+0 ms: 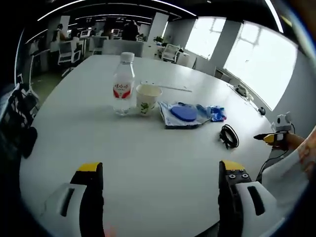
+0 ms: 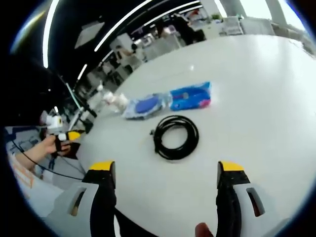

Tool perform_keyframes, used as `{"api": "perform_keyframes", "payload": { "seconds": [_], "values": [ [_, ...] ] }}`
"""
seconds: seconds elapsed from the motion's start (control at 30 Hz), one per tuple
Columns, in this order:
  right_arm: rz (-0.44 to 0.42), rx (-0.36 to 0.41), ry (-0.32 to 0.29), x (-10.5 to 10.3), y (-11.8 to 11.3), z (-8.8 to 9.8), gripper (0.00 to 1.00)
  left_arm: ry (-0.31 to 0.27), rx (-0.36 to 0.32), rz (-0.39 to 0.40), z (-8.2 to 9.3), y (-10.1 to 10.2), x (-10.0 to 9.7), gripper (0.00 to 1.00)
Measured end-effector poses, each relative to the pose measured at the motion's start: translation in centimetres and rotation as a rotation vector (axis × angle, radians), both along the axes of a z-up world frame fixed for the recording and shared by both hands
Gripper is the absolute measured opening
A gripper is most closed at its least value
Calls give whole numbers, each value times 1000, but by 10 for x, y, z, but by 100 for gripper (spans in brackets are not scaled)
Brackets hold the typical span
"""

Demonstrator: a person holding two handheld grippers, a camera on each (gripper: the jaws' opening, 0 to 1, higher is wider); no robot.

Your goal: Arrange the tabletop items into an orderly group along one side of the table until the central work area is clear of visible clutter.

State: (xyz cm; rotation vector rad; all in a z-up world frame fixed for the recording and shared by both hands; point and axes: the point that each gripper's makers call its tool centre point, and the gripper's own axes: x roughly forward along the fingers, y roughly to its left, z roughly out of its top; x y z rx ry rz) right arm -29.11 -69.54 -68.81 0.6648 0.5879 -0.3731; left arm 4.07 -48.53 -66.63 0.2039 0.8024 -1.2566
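Note:
On the white table a clear water bottle with a red label stands beside a paper cup. Right of them lie a blue packet with a blue disc and a coiled black cable. My left gripper is open at the near edge, well short of all of them. In the right gripper view the cable coil lies just ahead of my open right gripper, with the blue packets and the disc beyond. The right gripper's yellow tip enters the left gripper view from the right.
A long ruler-like strip lies behind the cup. Small devices sit at the table's far right edge near bright windows. Office chairs and desks stand beyond the table. A person's hand holds the other gripper at the left.

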Motion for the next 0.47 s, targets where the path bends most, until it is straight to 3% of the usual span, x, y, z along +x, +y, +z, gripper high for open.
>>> {"api": "perform_keyframes", "payload": {
  "seconds": [0.47],
  "values": [
    [-18,11,-2,-3,-2,-2,82,-31,-19,-37,5,-9,0,100]
  ]
}}
